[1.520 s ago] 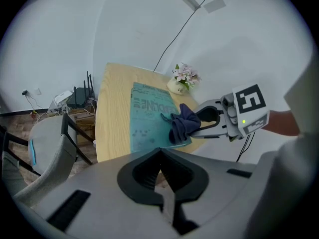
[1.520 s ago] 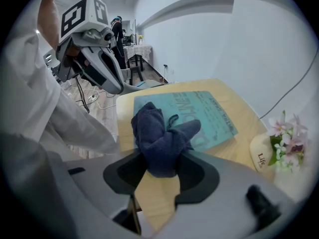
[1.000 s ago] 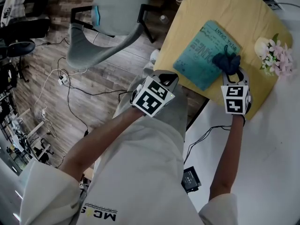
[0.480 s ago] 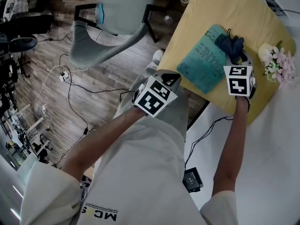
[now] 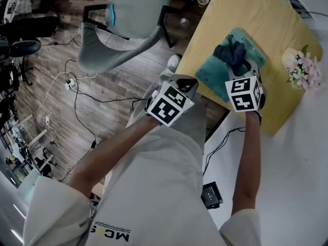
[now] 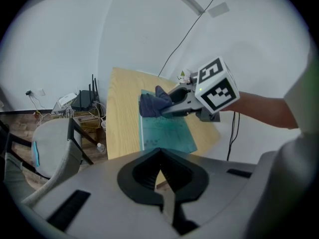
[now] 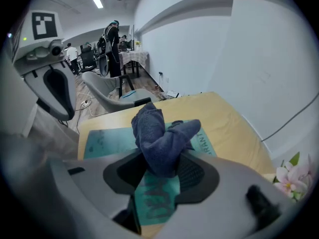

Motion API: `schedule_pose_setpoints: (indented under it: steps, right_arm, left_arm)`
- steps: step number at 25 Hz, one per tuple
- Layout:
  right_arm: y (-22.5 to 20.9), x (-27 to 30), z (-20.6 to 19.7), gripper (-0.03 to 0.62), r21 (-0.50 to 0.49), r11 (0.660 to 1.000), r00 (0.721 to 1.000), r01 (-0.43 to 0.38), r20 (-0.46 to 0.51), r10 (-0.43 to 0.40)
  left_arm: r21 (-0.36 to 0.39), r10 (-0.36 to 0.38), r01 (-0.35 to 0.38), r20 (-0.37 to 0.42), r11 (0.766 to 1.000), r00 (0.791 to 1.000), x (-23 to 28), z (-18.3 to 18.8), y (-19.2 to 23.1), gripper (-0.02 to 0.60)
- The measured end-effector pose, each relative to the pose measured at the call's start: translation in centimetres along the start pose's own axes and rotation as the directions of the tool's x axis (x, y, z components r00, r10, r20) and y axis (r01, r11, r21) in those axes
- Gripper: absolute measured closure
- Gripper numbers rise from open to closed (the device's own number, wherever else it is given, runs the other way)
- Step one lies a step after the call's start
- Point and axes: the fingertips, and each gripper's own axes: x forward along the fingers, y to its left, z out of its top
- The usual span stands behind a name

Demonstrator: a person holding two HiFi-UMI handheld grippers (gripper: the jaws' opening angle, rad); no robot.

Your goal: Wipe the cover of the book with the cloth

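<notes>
While the yellow table (image 5: 225, 14) and the teal book (image 5: 209, 77) lying flat on it, upper right of the head view, stay put, the right gripper (image 5: 237, 69) has slid from the cover's right edge to its middle. Its jaws pinch the bunched dark-blue cloth (image 7: 159, 138), which bulges past them over the cover. The left gripper (image 6: 160, 176), jaws pressed together on nothing, hangs mid-frame off the table.

The right hand-held gripper (image 5: 237, 69) holds a bunched dark blue cloth (image 5: 229, 54) on the teal book (image 5: 209, 76). The book lies on the yellow surface (image 5: 230, 12), near pink flowers (image 5: 303, 68). The left hand-held gripper (image 5: 183, 85) hangs just off the surface's edge. A grey chair (image 5: 123, 24) stands on the wooden floor (image 5: 128, 81).
</notes>
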Motion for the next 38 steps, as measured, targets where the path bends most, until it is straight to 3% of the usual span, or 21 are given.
schedule_pose_setpoints:
  steps: [8,12,17,20,22,26,29,32,38]
  right_arm:
    - [5.3,-2.3,-3.2,0.414,0.021,0.998,0.997,-0.064,-0.049,0.065]
    - [6.4,-3.9,-5.4,0.414,0.099,0.992,0.993,-0.080,-0.084,0.088]
    - [5.7,-7.0,-6.7,0.414,0.214,0.976,0.996,-0.037,-0.073,0.054]
    - [4.3,-9.5,-6.1,0.414,0.350,0.937,1.000,0.014,-0.001,-0.015]
    - [3.0,-11.4,-5.4,0.414,0.484,0.875,0.995,0.018,0.080,-0.065]
    - [0.8,-15.9,-3.0,0.415,0.715,0.697,0.951,-0.062,0.255,-0.177]
    - [-0.1,-19.0,-0.6,0.416,0.776,0.618,0.903,-0.130,0.350,-0.250]
    - [-0.8,-22.6,1.3,0.416,0.778,0.608,0.862,-0.160,0.410,-0.298]
    - [-1.2,-28.1,4.5,0.414,0.733,0.668,0.806,-0.130,0.471,-0.360]
  left_arm:
    - [0.021,-0.012,0.011,0.021,1.000,1.000,-0.8,1.3,-0.3,0.571]
    - [0.036,-0.020,0.019,0.037,0.999,0.999,-1.5,2.4,-0.6,0.571]
    - [0.071,-0.031,0.026,0.081,0.997,0.996,-2.2,3.9,-1.0,0.571]
    - [0.092,-0.035,0.027,0.086,0.995,0.996,-3.6,4.6,-1.1,0.571]
    - [0.102,-0.039,0.028,0.108,0.994,0.993,-4.6,5.5,-1.3,0.571]
    - [0.126,-0.049,0.029,0.162,0.992,0.986,-6.7,7.4,-1.8,0.571]
    - [0.147,-0.042,0.009,0.217,0.989,0.975,-8.7,9.2,-1.6,0.571]
    - [0.156,-0.039,-0.006,0.284,0.988,0.958,-10.8,11.5,-1.9,0.571]
    - [0.197,-0.071,-0.008,0.388,0.980,0.919,-15.4,15.0,-3.1,0.571]
